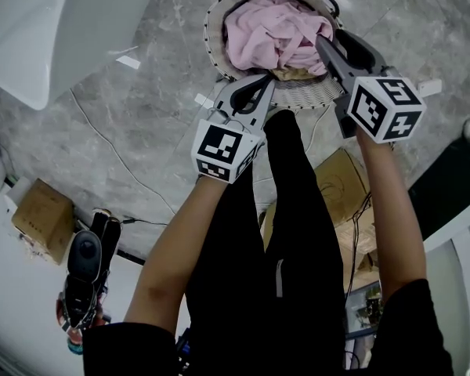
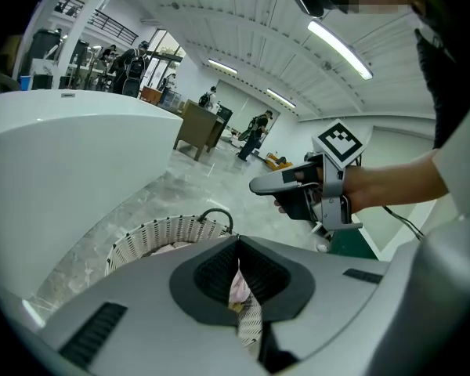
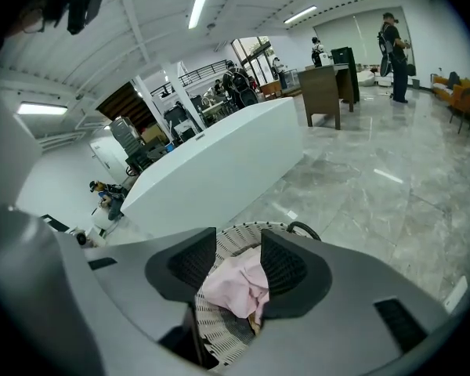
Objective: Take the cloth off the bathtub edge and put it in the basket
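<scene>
Pink cloth (image 1: 274,30): inside basket (image 1: 211,37), crumpled heap, no clear long axis or heading. Basket round, white weave, upright on marble floor (image 1: 141,124), near bathtub (image 1: 47,30). Right hand-held gripper (image 1: 326,44): jaws apart over cloth, not clamped on it. Left hand-held gripper (image 1: 265,84): jaws together, empty, at basket's near rim. Cardboard box (image 1: 43,218) on floor, well apart from basket; person's legs (image 1: 298,210) just beside near rim

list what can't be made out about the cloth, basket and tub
- Floor of basket: every view, covered by pink cloth.
- Its near rim, partly: head view, behind left gripper and right gripper.
- Most of bathtub: head view, cut off at top-left edges.
- Whether cloth touches right gripper's open pads: right gripper view, unclear.
</scene>
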A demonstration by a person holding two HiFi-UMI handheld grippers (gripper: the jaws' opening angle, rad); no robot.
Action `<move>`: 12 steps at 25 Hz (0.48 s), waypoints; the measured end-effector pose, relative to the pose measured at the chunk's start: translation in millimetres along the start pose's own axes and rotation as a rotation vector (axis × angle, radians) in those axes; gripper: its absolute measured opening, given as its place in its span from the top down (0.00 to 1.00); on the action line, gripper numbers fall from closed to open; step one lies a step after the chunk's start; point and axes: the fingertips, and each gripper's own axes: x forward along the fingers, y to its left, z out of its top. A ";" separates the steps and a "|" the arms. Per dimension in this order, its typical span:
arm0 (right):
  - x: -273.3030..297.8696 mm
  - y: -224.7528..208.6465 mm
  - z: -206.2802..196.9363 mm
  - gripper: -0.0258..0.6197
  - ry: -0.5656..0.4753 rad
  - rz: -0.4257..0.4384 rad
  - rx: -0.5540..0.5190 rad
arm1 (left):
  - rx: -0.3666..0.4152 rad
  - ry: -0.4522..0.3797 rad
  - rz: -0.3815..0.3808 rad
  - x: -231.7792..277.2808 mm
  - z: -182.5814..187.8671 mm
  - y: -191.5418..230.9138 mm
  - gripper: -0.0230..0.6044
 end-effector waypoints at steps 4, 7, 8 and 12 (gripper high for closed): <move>-11.8 2.4 0.1 0.69 -0.023 -0.019 -0.004 | -0.058 -0.045 0.000 -7.8 9.8 0.0 0.94; -33.3 11.7 6.4 0.69 -0.055 -0.040 0.011 | -0.038 -0.080 0.009 -21.4 30.5 -9.3 0.94; -42.8 17.4 10.2 0.69 -0.072 -0.046 0.027 | -0.034 -0.096 0.012 -27.8 41.1 -14.2 0.94; -86.7 56.0 35.2 0.69 -0.138 -0.074 0.016 | -0.016 -0.157 0.049 -58.6 96.8 -32.8 0.94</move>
